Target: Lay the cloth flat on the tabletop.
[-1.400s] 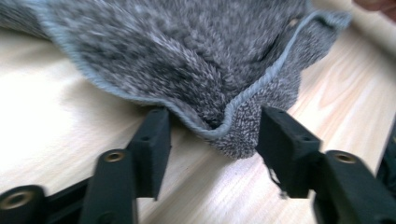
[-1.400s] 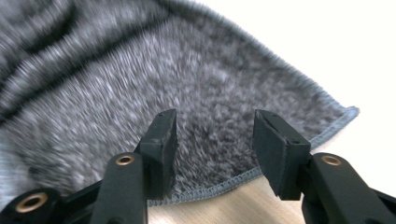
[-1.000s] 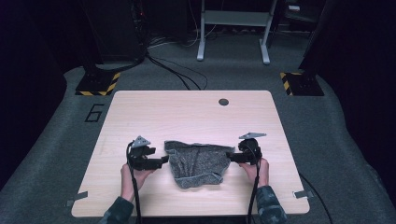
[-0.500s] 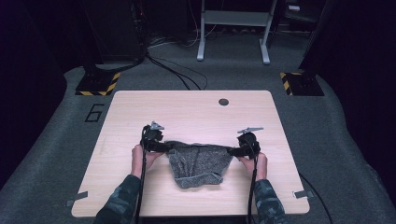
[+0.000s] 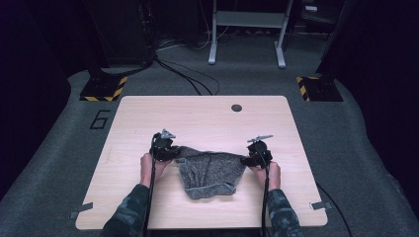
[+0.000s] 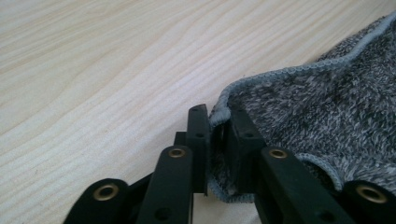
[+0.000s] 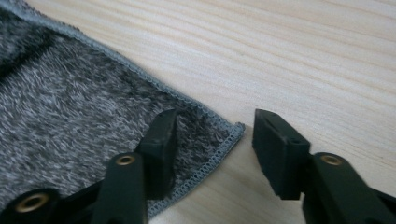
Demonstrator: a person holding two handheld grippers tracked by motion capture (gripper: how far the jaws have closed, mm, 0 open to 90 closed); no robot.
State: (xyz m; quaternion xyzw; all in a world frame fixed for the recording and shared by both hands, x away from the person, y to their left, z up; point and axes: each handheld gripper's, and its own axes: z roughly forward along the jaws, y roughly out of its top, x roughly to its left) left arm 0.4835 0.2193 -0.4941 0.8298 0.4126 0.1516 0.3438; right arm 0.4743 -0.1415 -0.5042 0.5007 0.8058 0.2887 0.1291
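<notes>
The grey towel (image 5: 210,170) lies rumpled near the table's (image 5: 207,116) front edge, soft, fluffy and light; it looks sure to sag, so the hemmed corners are the place to grab; at its nine o'clock corner the left gripper (image 6: 219,128) has just closed, pinching the hem; at three o'clock the right gripper (image 7: 212,133) is closing, jaws apart astride the corner, no squeeze yet.

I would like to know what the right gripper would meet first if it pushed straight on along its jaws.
Probably the grey towel: its corner already lies between the open jaws of the right gripper. Beyond that corner, bare wooden table shows, though depth is hard to judge.
</notes>
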